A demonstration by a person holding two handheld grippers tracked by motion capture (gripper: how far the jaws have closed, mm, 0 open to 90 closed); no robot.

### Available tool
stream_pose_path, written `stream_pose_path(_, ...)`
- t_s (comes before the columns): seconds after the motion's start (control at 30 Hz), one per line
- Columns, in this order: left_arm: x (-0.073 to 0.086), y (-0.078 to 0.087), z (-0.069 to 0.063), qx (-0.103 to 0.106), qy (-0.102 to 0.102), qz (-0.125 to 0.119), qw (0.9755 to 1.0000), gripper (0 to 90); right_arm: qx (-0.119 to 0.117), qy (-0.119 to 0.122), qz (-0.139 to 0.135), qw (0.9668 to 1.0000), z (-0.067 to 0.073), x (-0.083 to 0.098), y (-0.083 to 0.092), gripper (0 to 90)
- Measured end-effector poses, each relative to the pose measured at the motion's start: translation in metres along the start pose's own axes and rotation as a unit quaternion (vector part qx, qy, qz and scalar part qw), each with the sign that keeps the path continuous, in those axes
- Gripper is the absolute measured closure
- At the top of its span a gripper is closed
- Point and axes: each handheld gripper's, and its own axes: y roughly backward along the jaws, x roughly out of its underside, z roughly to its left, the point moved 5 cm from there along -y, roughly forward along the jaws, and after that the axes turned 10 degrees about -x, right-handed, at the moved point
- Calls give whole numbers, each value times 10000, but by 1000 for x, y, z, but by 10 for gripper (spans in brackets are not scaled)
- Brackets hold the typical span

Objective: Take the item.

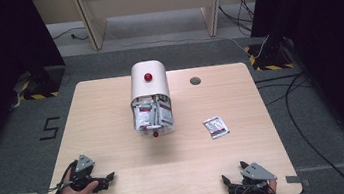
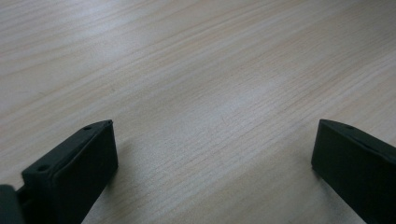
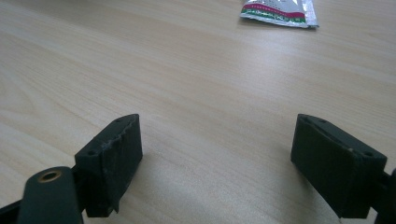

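Hand-held gripper on the right [image 1: 232, 182] is rested at the near right edge of the counter [image 1: 117, 154], its 2 jaws spread wide with nothing between them; in the right gripper view bare wood is seen in the gap. The left hand-held gripper [image 1: 104, 180] is laid at the near left corner, also spread and empty, with only wood grain ahead of it in the left gripper view.

The loose sachet [image 1: 216, 126] — white with a red band — is found flat on the counter, forward of the right hand-held gripper and a little toward the centre, well apart from it. It is seen again at the top edge of the right gripper view [image 3: 279, 10], slightly right of the midline between the jaws. Its long axis is set on a slant, running from far-left to near-right in the high view.

A white dispenser [image 1: 149, 87] with a red knob is stood at the centre of the counter, its open front packed with more sachets [image 1: 151, 115].

The right hand-held gripper is judged clearly nearer to the loose sachet than the left — a straight forward reach is called for, with a slight turn so that the jaws are closed across the short side.
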Motion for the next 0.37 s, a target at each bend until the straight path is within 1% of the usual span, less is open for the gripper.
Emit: stream_pose_path(0.37,0,0,0,1,1,0,10000,0,-28,7,-39,10000,0,1,0,174)
